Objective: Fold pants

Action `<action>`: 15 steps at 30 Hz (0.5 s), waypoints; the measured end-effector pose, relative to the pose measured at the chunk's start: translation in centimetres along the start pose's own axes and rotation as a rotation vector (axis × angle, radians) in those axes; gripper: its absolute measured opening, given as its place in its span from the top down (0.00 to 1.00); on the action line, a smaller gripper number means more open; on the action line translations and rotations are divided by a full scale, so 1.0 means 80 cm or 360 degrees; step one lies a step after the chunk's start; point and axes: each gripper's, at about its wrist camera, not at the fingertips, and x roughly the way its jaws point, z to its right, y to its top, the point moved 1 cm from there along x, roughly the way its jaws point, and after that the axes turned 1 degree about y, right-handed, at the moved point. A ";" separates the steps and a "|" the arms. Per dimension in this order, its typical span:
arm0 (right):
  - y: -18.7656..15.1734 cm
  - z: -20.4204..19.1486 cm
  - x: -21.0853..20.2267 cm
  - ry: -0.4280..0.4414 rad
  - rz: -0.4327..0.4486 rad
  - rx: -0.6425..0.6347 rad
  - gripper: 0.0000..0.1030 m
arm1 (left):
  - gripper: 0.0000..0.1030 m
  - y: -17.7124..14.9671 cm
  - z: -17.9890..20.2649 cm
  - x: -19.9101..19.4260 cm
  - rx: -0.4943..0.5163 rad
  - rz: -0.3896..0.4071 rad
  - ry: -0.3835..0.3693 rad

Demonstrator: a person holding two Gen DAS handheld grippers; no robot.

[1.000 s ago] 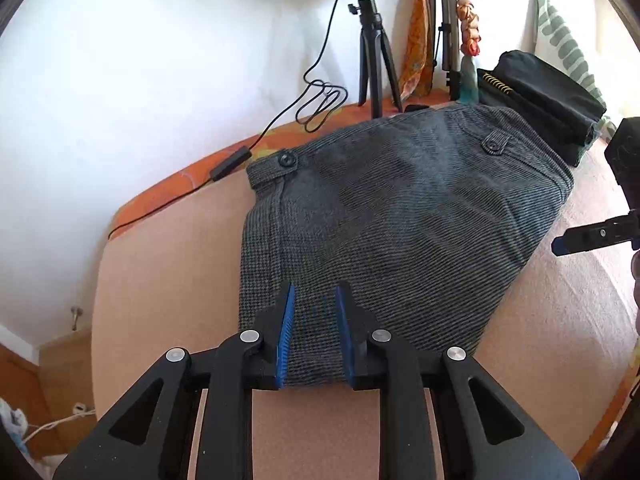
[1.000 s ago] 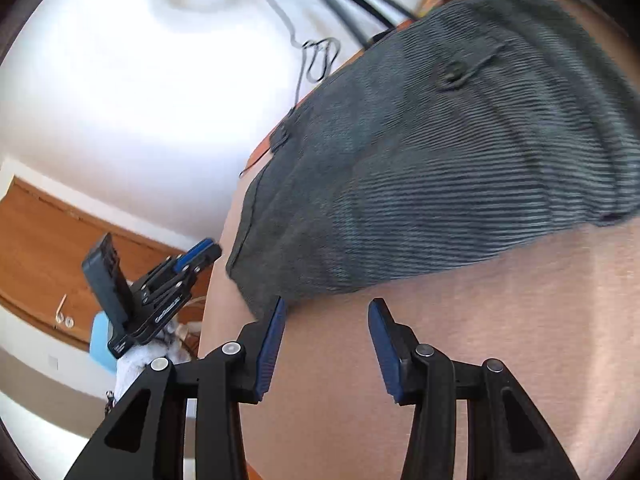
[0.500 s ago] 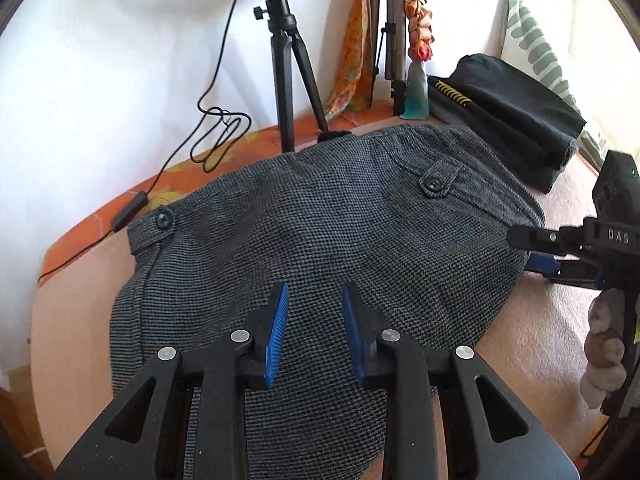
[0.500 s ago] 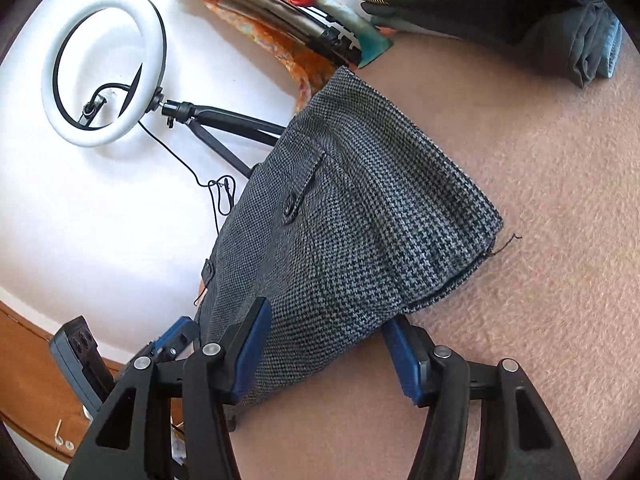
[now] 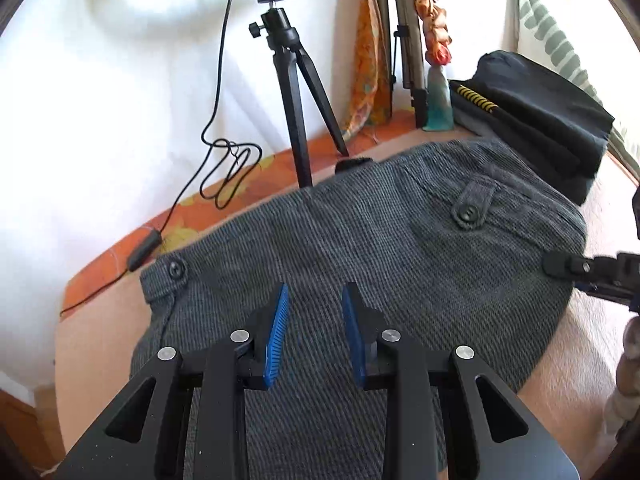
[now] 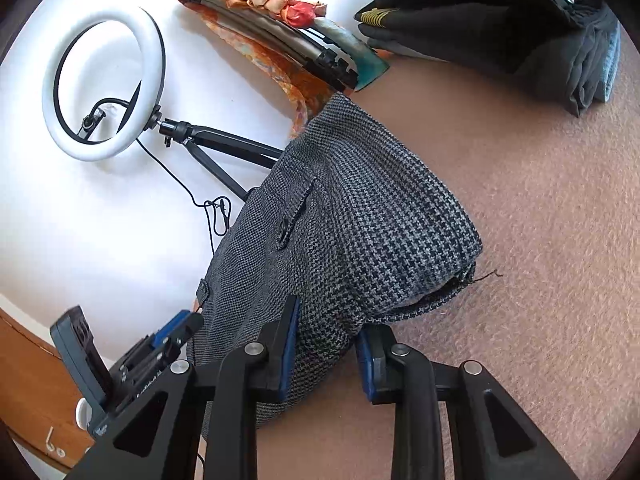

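The grey houndstooth pants (image 5: 380, 248) lie folded in a compact pile on the beige surface; they also show in the right wrist view (image 6: 360, 232). My left gripper (image 5: 314, 328) hovers over the pants' middle, jaws open, holding nothing. My right gripper (image 6: 328, 348) is at the pants' right edge with its jaws open around the folded cloth edge; one finger lies under the fabric. The right gripper also shows at the right edge of the left wrist view (image 5: 580, 270).
A ring light on a black tripod (image 5: 296, 92) stands behind the pants, with its cable (image 5: 224, 160). A stack of dark folded clothes (image 5: 532, 120) sits at the back right. An orange cloth and a second tripod (image 5: 400, 40) lean on the white wall.
My left gripper moved forward over the pants. My right gripper came in to the pants' right edge and its jaws narrowed around the folded cloth.
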 end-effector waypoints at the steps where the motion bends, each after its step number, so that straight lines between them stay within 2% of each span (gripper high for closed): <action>1: 0.001 -0.004 -0.001 -0.0007 0.0001 -0.0029 0.75 | 0.75 0.009 0.000 0.009 -0.0022 0.0002 0.0001; 3: 0.002 -0.008 -0.002 -0.0013 0.0004 -0.0069 0.75 | 0.75 0.023 -0.001 0.028 -0.0070 -0.0013 0.0010; 6: 0.004 -0.010 -0.001 -0.0023 -0.0009 -0.0096 0.76 | 0.75 0.033 0.000 0.057 -0.0093 -0.0043 0.0119; 11: 0.004 -0.006 0.001 -0.0026 -0.0041 -0.0098 0.76 | 0.69 0.022 0.003 0.106 -0.0056 -0.0166 0.0202; 13: 0.005 -0.006 0.001 -0.0030 -0.0054 -0.0103 0.76 | 0.69 0.017 0.005 0.108 -0.0036 -0.0116 0.0221; 15: 0.004 -0.006 0.001 -0.0039 -0.0057 -0.0125 0.76 | 0.69 0.019 0.005 0.106 -0.0032 -0.0127 0.0217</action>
